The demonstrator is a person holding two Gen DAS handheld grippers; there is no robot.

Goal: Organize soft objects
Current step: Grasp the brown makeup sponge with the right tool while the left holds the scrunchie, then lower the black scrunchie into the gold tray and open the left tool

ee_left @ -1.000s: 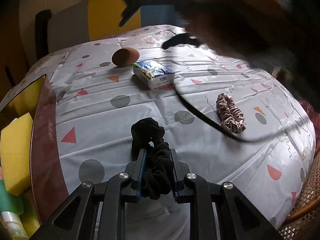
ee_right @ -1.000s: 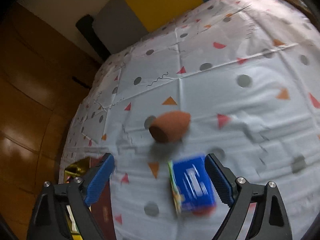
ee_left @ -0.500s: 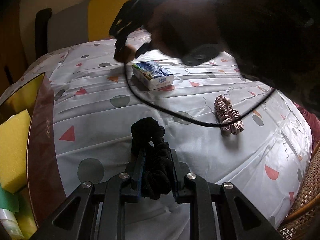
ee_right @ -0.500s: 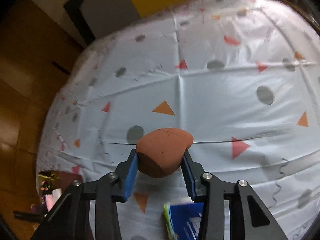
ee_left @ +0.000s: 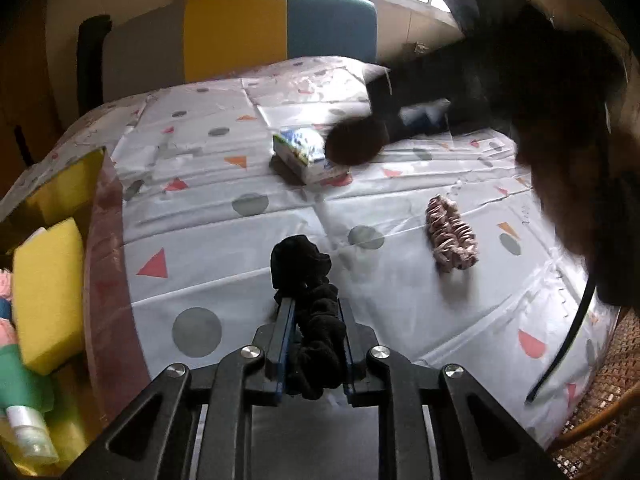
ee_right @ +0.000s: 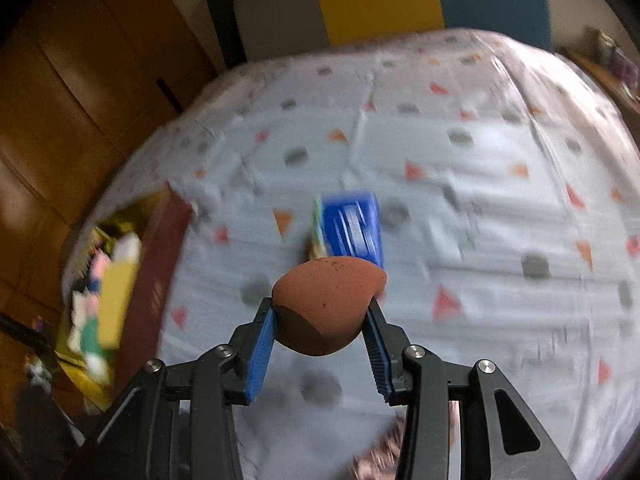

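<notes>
Our right gripper (ee_right: 322, 320), closed on the brown sponge (ee_right: 326, 306), has lifted it off the table (ee_right: 480, 200) since a second ago, while our left gripper (ee_left: 314, 344) stays clamped on the black scrunchie (ee_left: 308, 300), so both seem ready for the box (ee_left: 108, 216).

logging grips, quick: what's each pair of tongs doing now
left tongs: closed on the black scrunchie
right tongs: closed on the brown sponge

Both wrist cams low, share tissue pack (ee_left: 308, 155).
</notes>
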